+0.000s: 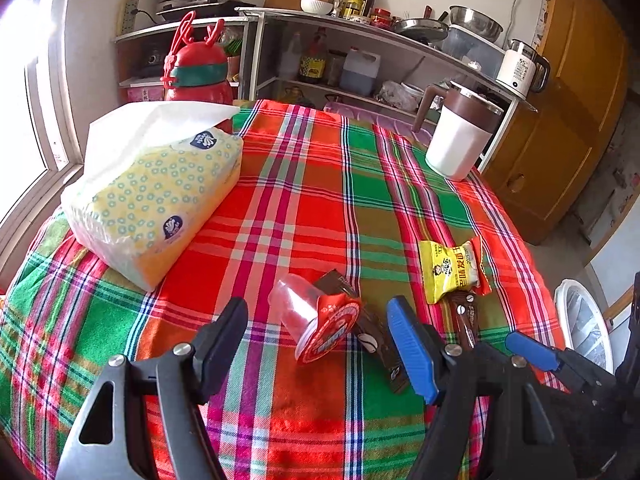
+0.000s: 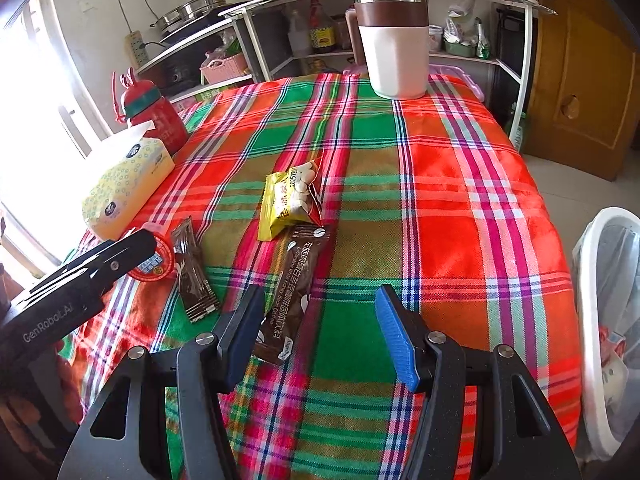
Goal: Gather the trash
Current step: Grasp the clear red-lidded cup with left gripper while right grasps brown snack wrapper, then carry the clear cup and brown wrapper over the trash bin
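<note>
Both claws gape, nothing held. Your left gripper (image 1: 316, 340) frames the jelly cup (image 1: 314, 320) at lower centre: light, thin-walled, slippery, so pinch its sides gently. Your right gripper (image 2: 320, 328) hangs over the limp coffee sachet (image 2: 294, 292); take it mid-length.

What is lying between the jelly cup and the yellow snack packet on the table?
A brown coffee sachet lies between the jelly cup and the yellow snack packet; the right wrist view shows it.
</note>
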A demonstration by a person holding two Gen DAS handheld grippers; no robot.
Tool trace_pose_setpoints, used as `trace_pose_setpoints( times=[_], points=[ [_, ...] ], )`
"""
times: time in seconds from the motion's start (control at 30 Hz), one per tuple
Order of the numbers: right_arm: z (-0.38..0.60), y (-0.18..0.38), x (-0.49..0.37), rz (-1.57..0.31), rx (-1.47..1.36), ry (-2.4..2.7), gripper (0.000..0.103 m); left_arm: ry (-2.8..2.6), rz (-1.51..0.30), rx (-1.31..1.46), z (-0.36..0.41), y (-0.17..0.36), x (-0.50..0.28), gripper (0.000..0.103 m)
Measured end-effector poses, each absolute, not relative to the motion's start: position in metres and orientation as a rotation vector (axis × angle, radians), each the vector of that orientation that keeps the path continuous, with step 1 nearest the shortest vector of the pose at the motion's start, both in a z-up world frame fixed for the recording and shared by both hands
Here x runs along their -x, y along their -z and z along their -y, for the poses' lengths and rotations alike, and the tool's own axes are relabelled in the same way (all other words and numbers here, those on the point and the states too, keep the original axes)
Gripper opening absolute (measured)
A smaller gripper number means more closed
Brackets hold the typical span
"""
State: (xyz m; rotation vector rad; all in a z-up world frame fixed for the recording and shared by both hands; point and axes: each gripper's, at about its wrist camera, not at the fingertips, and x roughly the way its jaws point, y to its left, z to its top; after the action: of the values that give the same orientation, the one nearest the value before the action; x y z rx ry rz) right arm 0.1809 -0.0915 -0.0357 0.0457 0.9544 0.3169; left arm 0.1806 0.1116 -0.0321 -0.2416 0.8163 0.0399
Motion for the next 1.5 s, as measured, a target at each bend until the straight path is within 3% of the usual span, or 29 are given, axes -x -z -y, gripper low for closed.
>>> trace_pose_setpoints(
  times=[0.47, 0.73, 0.9, 1.0, 1.5],
  points=[
    [0.086, 0.04, -0.185, -0.963, -0.024, -0.275, 0.057, -0.09, -0.868, 0.312, -0.131, 0.05, -0.183, 0.074],
    [0.092, 0.04, -0.185, -0.956, -0.034, -0.243, 0.029, -0.1, -0.853, 0.34, -0.144, 0.05, -0.175, 0.06],
    [0.093, 0.041, -0.183, -0.954, -0.043, -0.245, 0.02, -0.099, -0.851, 0.339, -0.145, 0.05, -0.172, 0.048],
    [0.095, 0.041, -0.181, -0.951, -0.047, -0.251, 0.02, -0.091, -0.849, 0.331, -0.144, 0.049, -0.17, 0.044],
    [0.113, 0.028, -0.163, -0.902, -0.11, -0.257, 0.02, -0.065, -0.811, 0.303, -0.136, 0.035, -0.149, 0.044]
  ],
)
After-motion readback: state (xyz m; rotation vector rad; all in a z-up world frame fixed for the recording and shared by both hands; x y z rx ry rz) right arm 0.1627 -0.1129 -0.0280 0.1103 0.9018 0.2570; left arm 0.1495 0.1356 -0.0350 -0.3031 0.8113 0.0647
